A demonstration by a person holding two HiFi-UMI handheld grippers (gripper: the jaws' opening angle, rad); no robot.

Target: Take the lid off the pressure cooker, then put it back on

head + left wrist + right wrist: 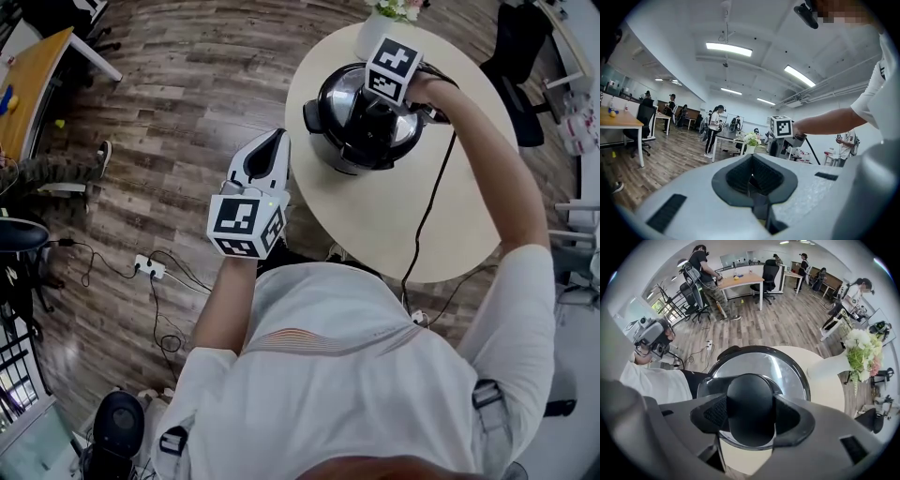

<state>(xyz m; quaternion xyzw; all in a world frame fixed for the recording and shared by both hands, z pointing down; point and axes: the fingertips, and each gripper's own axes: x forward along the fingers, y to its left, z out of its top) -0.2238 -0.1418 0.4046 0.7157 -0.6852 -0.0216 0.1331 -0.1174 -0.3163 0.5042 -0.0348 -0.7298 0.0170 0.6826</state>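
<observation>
The black pressure cooker (349,131) stands on the round cream table (394,225). My right gripper (377,111) points straight down over it. In the right gripper view its jaws (751,416) are shut on the lid's black knob (750,397), and the shiny lid (790,369) with its dark rim spreads out below. Whether the lid rests on the pot or hangs just above it, I cannot tell. My left gripper (266,150) is shut on nothing, held out level over the floor, left of the table edge. Its pads (751,180) are pressed together.
A white vase of flowers (382,21) stands at the table's far edge, close behind the cooker. The cooker's black cable (427,211) runs across the table toward me. A power strip (150,267) lies on the wooden floor at left. Desks and people fill the room beyond.
</observation>
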